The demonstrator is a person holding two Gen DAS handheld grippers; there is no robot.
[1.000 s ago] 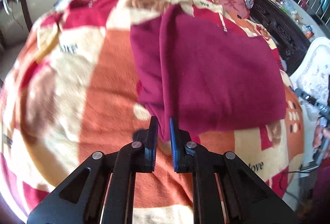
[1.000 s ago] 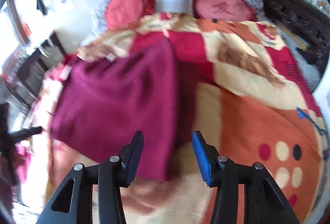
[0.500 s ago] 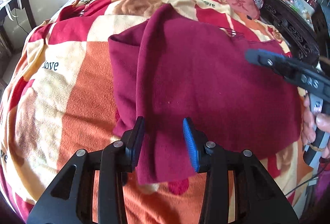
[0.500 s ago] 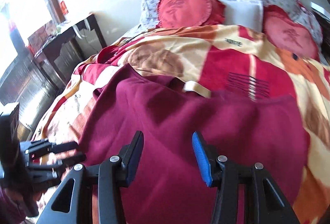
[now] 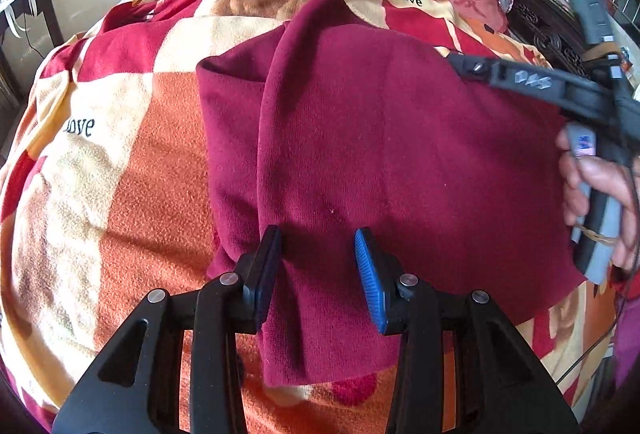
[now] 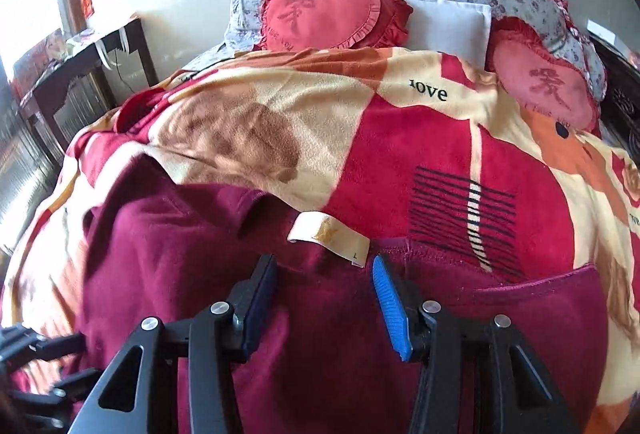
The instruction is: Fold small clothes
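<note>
Lying partly folded on the patterned fleece blanket (image 5: pixel 132 170): dark maroon knit garment (image 5: pixel 380 154). Hovering with jaws part open, holding nothing: left gripper (image 5: pixel 318 274), its jaws just opened with the folded flap below them, and right gripper (image 6: pixel 324 298) near the cream neck label (image 6: pixel 330 238). Pinching both layers squarely, probably, and keeping edges aligned.

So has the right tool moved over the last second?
Yes. The right tool has swung from the maroon garment's side edge to its neck label, nearer the heart cushions, which now loom larger. Its jaws stand open, gripping nothing.
</note>
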